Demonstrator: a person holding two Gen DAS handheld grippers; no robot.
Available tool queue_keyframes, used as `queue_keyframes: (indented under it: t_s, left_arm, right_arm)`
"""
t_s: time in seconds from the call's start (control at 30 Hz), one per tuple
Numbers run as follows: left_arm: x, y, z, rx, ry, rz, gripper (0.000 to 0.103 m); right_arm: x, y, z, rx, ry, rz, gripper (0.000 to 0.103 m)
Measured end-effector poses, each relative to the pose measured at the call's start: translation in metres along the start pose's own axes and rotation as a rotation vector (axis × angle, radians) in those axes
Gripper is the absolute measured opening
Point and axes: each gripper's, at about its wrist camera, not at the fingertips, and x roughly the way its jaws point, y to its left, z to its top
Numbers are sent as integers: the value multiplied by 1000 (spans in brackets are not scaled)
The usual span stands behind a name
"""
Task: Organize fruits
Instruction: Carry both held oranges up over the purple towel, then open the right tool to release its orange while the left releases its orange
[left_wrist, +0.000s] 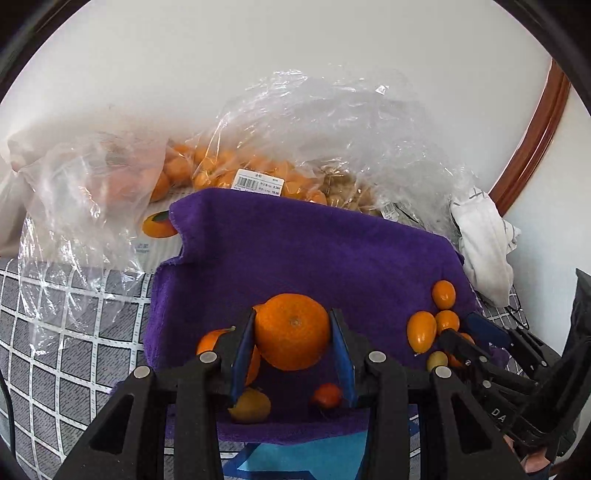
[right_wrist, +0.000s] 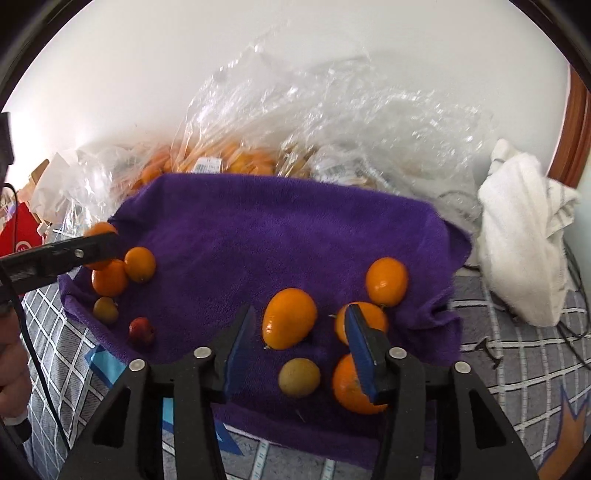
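Left wrist: my left gripper (left_wrist: 292, 332) is clamped on a mandarin (left_wrist: 291, 330), held over the near middle of the purple towel (left_wrist: 295, 251); two more orange fruits sit behind its left finger.

Right wrist: my right gripper (right_wrist: 299, 343) is spread wide, gripping nothing, low over the right cluster; I count three kumquats (right_wrist: 290, 318), one orange, one yellowish fruit there; sorting looks midway; bagged fruit (right_wrist: 240, 162) far back untouched.
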Motion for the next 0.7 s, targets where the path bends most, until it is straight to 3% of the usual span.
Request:
queue_keyframes:
  t_s: [0.27, 0.7]
  left_arm:
    - [15, -21, -6, 17, 50, -11, 37]
    - [45, -27, -11, -10, 141, 44, 37]
  right_arm:
    - [-27, -23, -5, 47, -42, -34, 52]
    - [-26, -35, -20, 84, -15, -46, 52]
